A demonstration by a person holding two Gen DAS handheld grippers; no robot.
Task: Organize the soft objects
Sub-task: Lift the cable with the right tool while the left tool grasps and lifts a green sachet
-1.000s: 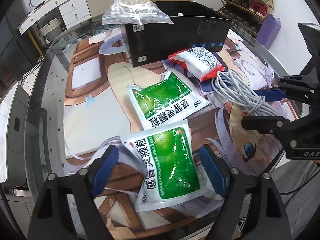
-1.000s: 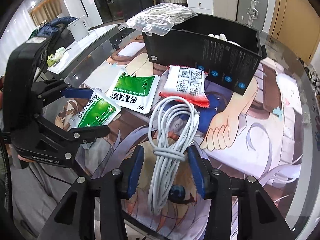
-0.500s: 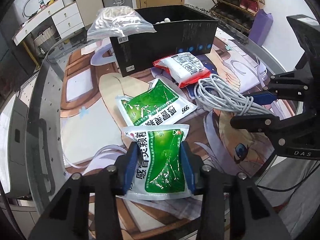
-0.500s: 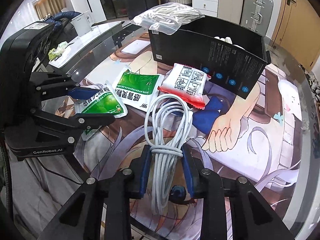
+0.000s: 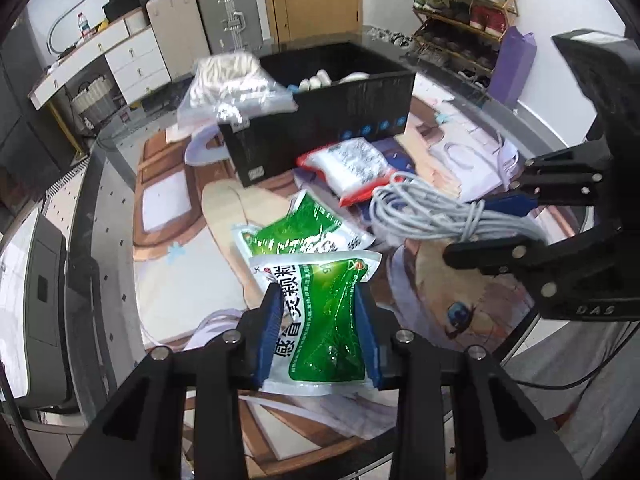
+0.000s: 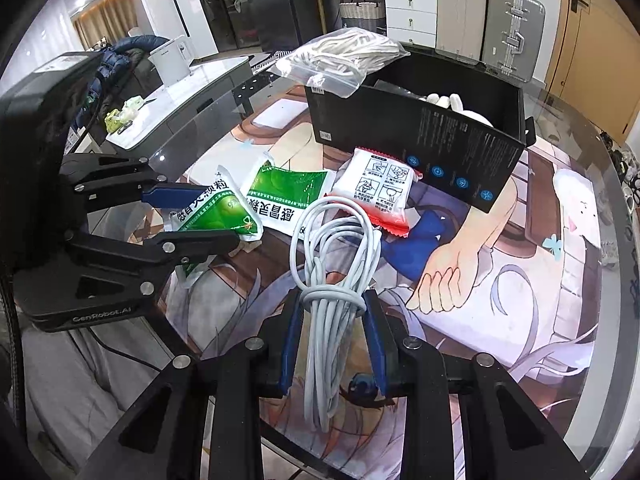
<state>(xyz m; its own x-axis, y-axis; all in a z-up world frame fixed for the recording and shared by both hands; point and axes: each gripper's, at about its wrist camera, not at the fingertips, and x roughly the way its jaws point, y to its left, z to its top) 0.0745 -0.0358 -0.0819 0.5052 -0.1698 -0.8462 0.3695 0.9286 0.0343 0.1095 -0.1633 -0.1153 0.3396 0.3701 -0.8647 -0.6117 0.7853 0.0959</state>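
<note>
Near the front edge of the desk (image 5: pixel 120 200), the left gripper (image 5: pixel 320 332) has its fingers (image 5: pixel 269 328) closed on a green sachet (image 5: pixel 324 320), which is pinched across its middle and bulges above and below the pads. It appears light, limp and glossy, so it will likely sag and could slide; a hold across the body, as here, looks sounder than one on a sealed edge. The right gripper (image 6: pixel 332 340) has its fingers closed on a coiled grey cable (image 6: pixel 332 264), taken just below the wrapped turns. That bundle appears springy and loose at the loops, so the bound waist is the best place to hold it. A second green sachet (image 6: pixel 288 196) and a red-edged white packet (image 6: pixel 380 192) lie flat farther out, the packet just beside the black box (image 6: pixel 440 140). A clear bag of white cord (image 6: pixel 344 56) rests on the box's far left corner. The left view shows white items inside the box and how the sachet is pinched, details the right view hides behind the left gripper's frame. The right view alone shows the cable's full length hanging between the fingers, and the printed face of the packet. Whether either held item is clear of the desk cannot be settled.
</note>
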